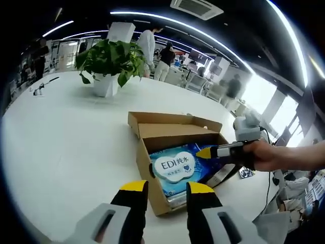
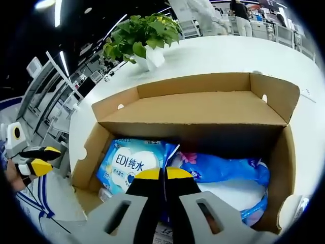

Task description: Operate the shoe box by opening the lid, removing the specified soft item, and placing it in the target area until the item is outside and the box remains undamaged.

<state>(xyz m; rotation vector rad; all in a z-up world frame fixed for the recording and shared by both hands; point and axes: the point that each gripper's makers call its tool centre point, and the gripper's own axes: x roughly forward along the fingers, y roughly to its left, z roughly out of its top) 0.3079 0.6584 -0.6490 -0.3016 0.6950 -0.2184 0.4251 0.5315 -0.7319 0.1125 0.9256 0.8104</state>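
Note:
An open cardboard shoe box (image 1: 143, 157) sits on the white table (image 1: 61, 142), its lid (image 1: 172, 129) folded back on the far side. Inside lies a soft blue pack of wipes (image 1: 175, 170) with a white label. My left gripper (image 1: 167, 188) is open just short of the box's near corner, nothing between its yellow-tipped jaws. The right gripper (image 1: 205, 151) reaches in from the right, held by a hand. In the right gripper view, the right gripper (image 2: 164, 175) is shut on a thin upright fold of the blue pack (image 2: 223, 168) inside the box (image 2: 284, 168). The left gripper (image 2: 33, 160) shows at far left.
A potted plant (image 1: 109, 63) in a white pot stands at the table's far side, behind the box (image 2: 142, 40). People (image 1: 147, 46) stand among office desks beyond. The table's edge runs close to the box on the right, with a small card (image 1: 247, 173) lying there.

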